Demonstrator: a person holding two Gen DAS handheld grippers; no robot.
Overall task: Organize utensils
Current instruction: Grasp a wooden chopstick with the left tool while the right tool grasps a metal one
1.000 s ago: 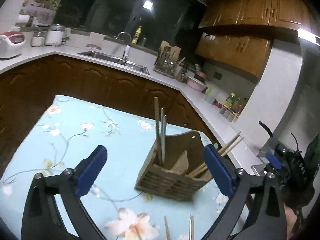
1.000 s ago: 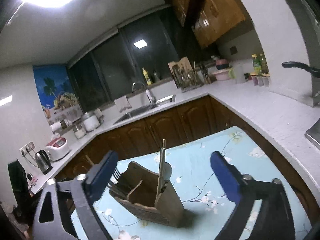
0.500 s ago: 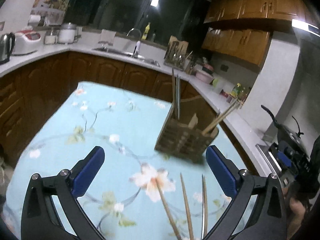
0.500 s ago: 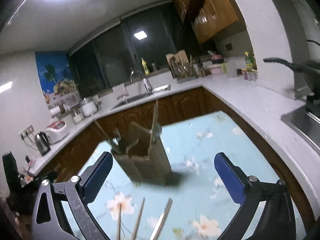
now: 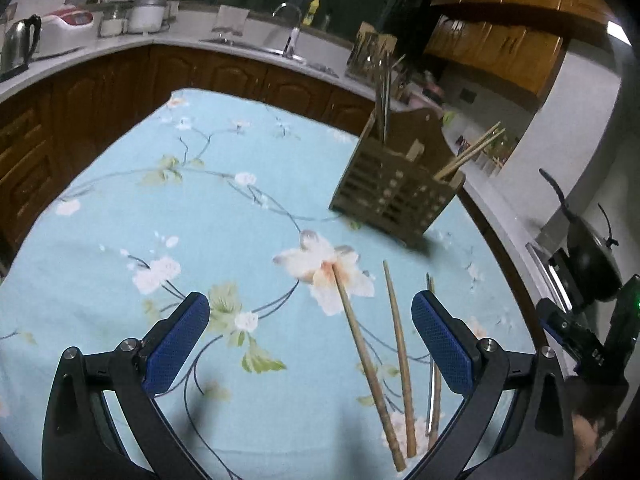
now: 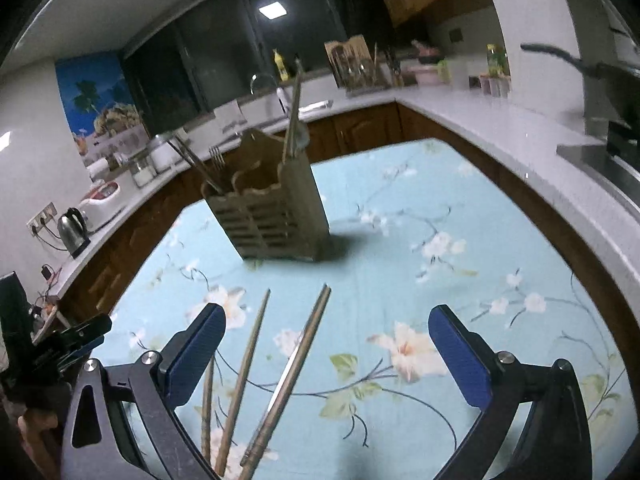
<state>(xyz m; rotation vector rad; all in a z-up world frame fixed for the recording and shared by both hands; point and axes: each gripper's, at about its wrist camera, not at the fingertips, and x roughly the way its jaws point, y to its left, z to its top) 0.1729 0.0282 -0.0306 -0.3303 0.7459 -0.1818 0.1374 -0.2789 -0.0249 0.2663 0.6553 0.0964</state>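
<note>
Hovering wide open and empty, the left gripper point(image 5: 306, 340) and right gripper point(image 6: 326, 354) flank loose chopsticks point(image 5: 370, 364) lying on the counter point(image 5: 160, 220), just before the wooden holder point(image 5: 396, 196).

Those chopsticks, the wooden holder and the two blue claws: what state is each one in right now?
Left gripper: open, empty, above the cloth.
Right gripper: open, empty.
Loose chopsticks: lying flat on the tablecloth, not yet put away.
Wooden holder: upright on the table, already holding chopsticks and a fork.
Kettle: standing on the counter, lid closed.
</note>
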